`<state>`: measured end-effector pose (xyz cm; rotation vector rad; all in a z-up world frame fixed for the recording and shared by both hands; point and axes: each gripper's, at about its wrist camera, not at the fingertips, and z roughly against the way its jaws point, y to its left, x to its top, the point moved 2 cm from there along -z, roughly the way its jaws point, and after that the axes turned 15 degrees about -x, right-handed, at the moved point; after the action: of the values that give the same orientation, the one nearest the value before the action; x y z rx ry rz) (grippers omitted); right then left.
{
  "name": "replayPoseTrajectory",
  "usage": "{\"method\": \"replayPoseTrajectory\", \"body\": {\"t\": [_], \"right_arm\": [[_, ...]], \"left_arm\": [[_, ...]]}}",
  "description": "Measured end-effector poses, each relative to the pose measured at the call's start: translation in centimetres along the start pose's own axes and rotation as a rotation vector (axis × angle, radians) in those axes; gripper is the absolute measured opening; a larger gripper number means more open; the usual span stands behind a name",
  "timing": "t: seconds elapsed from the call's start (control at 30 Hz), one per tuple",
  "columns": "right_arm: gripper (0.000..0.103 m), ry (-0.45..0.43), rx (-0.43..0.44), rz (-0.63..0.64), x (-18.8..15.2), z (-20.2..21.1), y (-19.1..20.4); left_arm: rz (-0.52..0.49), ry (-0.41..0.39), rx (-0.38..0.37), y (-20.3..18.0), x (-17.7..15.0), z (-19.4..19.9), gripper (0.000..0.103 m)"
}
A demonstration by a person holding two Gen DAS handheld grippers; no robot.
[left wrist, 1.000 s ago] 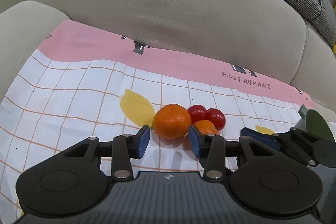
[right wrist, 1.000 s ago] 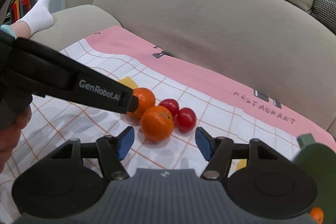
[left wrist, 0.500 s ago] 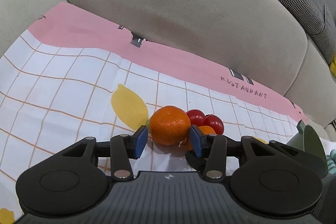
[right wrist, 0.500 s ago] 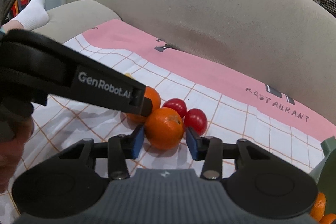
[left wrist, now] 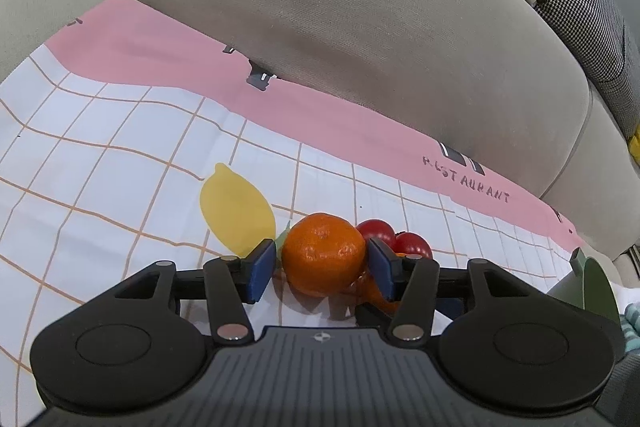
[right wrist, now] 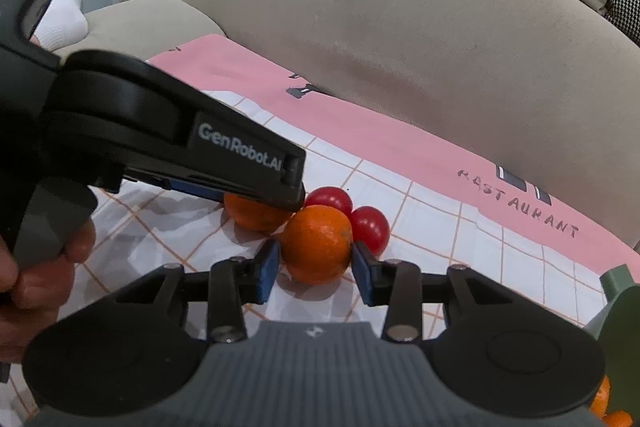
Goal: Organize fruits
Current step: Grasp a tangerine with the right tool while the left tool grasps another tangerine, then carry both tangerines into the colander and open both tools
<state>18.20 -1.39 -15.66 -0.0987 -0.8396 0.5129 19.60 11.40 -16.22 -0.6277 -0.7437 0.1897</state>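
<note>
My right gripper (right wrist: pixel 314 261) has its blue pads pressed on both sides of the near orange (right wrist: pixel 318 244), so it is clamped on it directly ahead. My left gripper (left wrist: pixel 322 269) brackets the other orange (left wrist: pixel 324 253), but I cannot tell whether it grips. The two tomatoes (right wrist: pixel 368 227) lie just behind, touching.

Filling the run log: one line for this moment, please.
left tongs: closing around orange | right tongs: shut on second orange | tomatoes: on cloth
</note>
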Motion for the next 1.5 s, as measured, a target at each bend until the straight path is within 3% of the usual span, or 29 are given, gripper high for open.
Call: {"method": "replayPoseTrajectory", "body": {"t": [0.23,0.83,1.5], "right_arm": [[0.036,0.022,-0.007,-0.027,0.1,-1.0,-0.1],[0.035,0.049,-0.025,-0.025,-1.2,1.2,-0.8],[0.035,-0.026,-0.045,0.031,-1.8,7.0,-2.2]], "left_arm": [[0.022,0.001,-0.017,0.4,0.0,-0.1,0.06],[-0.135,0.054,0.03,-1.4,-0.8,-0.7,0.051],[-0.176,0.075,0.008,-5.1,-2.4,3.6,0.051]]}}
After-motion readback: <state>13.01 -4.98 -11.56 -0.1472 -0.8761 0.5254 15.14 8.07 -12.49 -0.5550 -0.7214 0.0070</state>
